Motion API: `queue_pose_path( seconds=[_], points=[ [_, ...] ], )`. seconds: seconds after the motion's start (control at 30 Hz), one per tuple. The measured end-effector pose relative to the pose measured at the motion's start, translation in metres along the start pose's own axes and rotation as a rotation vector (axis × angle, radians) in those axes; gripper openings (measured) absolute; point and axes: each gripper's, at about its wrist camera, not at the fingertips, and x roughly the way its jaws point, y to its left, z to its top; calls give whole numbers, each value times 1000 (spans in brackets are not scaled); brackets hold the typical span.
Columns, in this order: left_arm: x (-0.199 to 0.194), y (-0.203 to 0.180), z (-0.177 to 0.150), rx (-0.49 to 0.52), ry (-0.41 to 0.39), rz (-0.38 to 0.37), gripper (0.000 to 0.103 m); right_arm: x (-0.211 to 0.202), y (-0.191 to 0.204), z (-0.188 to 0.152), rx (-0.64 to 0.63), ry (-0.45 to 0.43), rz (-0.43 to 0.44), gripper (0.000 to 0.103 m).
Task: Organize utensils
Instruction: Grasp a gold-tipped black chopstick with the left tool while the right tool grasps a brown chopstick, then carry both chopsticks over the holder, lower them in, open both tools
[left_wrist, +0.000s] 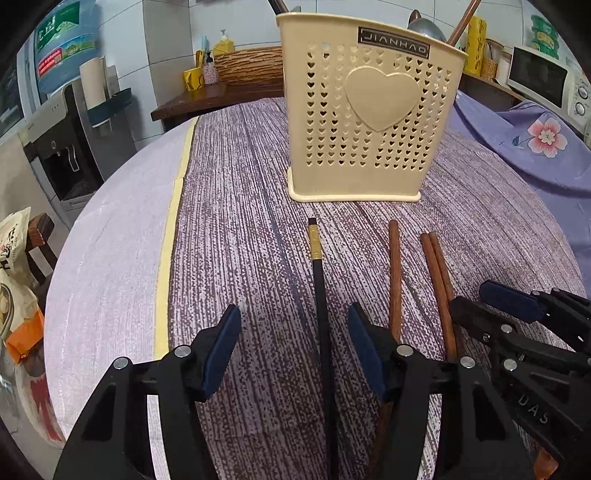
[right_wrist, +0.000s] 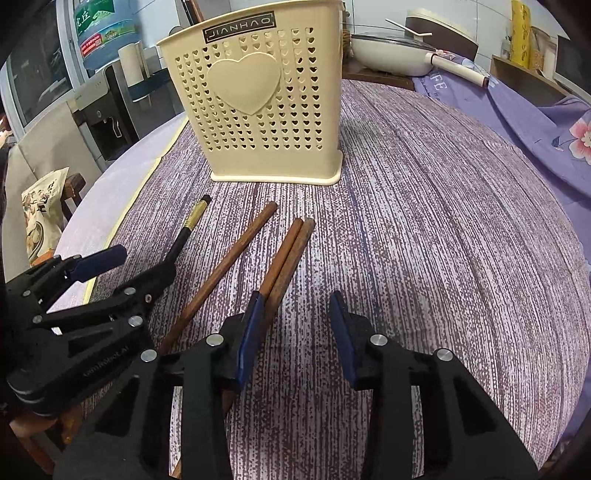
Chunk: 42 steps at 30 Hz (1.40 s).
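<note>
- While its blue-padded jaws are standing apart, the left gripper (left_wrist: 291, 354) is straddling a black chopstick with a gold band (left_wrist: 320, 310), pads not touching it.
- Just beside it, the right gripper (right_wrist: 297, 332) is sitting narrowly parted; its left pad is lying against a pair of brown wooden chopsticks (right_wrist: 286, 254), nothing clamped.
- A single brown wooden chopstick (right_wrist: 229, 258) is lying between the grippers.
- Beyond them, a cream perforated plastic utensil holder with a raised heart (left_wrist: 369, 122) is standing upright on the purple streaked tablecloth (left_wrist: 240, 221).

Three brown chopsticks (right_wrist: 229, 264), one black chopstick (left_wrist: 320, 295), one holder (left_wrist: 369, 110).
</note>
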Motion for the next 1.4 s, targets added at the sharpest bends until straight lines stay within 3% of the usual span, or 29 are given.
queue_pose_path(
  seconds=[0.17, 0.3, 0.63, 1.03, 1.4],
  points=[
    [3, -4, 2, 7, 8, 9, 54, 7, 0, 12, 6, 9, -12, 30],
    [7, -4, 8, 15, 18, 13, 53, 14, -6, 19, 37, 23, -13, 20],
    [27, -10, 36, 21, 56, -4, 40, 31, -11, 42, 97, 50, 12, 12],
    [36, -10, 48, 7, 58, 8, 7, 39, -17, 53, 128, 45, 28, 11],
    [15, -4, 51, -43, 16, -47, 7, 21, -24, 53, 142, -31, 107, 10]
  ],
)
